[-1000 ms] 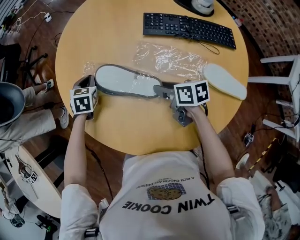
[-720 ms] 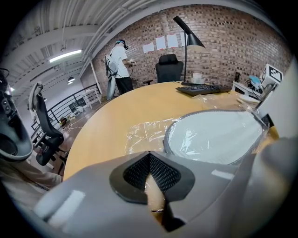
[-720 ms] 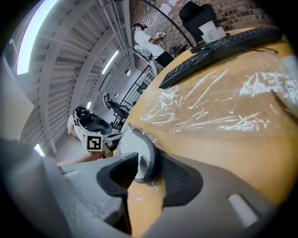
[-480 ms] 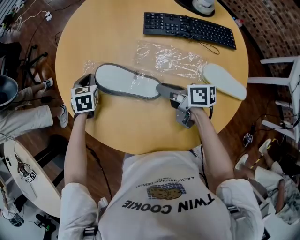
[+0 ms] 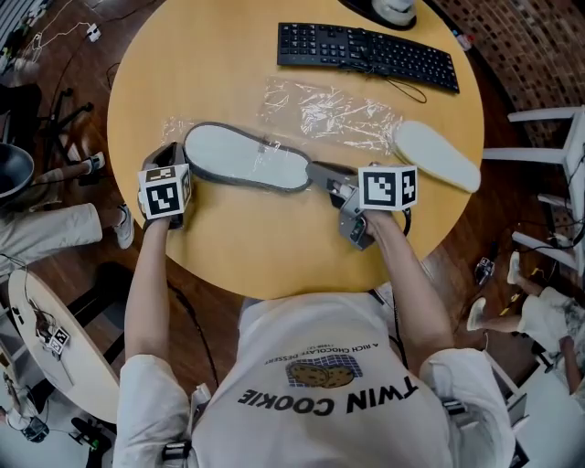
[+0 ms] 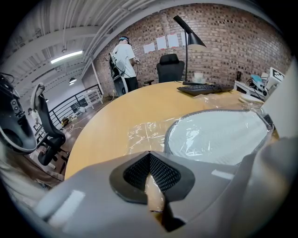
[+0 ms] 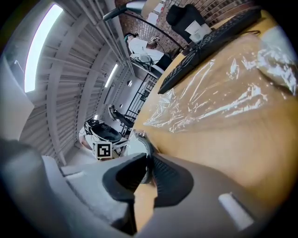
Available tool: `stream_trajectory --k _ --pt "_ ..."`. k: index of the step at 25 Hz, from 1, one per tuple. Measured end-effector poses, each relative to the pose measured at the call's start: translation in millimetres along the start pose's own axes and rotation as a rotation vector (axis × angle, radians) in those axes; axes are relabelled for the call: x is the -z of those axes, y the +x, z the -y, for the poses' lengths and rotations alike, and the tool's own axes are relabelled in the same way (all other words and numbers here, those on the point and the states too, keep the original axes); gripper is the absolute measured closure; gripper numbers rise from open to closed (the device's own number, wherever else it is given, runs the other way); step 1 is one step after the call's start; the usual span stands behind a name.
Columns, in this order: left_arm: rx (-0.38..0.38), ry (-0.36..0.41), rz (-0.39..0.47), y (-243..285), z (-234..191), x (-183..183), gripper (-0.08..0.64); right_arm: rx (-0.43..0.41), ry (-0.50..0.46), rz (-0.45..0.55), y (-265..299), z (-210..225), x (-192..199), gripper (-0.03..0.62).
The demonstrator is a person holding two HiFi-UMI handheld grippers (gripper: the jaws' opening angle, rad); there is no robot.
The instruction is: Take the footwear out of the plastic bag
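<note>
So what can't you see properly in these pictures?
- The slipper in the plastic bag, head view: shiny wrinkles hide its surface; sole or inside, cannot tell.
- The white object, head view: cut off by the top edge.
- The keyboard letters, head view: too small.
- A distant person, left gripper view: too small.

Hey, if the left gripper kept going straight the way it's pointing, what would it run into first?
Probably the slipper inside the plastic bag: the left gripper is shut on the bag's loose film, and the slipper's grey-rimmed sole lies just ahead, slightly to the right. Depth is hard to judge.
</note>
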State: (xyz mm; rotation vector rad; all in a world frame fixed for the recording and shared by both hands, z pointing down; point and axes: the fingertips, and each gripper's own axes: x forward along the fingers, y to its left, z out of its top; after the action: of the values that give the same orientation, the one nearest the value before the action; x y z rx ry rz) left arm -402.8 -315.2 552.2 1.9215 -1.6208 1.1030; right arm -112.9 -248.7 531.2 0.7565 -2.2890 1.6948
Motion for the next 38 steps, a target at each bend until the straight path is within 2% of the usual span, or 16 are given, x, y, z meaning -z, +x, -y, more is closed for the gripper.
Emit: stream_trajectory --k 7,15,19,28,38 --pt "0.001 -0.003 0.005 -0.8 0.5 -0.4 0.557 -0.068 0.103 0.022 -4.0 -0.3 6.0 0.563" --pt "-0.008 0.011 0.013 1.7 1.4 -5.2 0.557 -0.119 0.172 0.058 -21.2 4.4 14.1 0.563" --pt "-0.011 0.009 0.007 2.2 2.1 -4.1 0.557 -0.165 0.143 0.082 -37.6 4.0 19.9 0.563" --pt "-0.026 0.009 0.002 1.3 2.4 -4.9 0.557 -0.132 0.185 0.116 -86.5 23.9 41.0 0.563" --pt "-0.05 0.009 -0.011 1.3 1.1 -4.8 0.557 -0.15 0.21 0.141 -130.5 42.2 55.5 0.563"
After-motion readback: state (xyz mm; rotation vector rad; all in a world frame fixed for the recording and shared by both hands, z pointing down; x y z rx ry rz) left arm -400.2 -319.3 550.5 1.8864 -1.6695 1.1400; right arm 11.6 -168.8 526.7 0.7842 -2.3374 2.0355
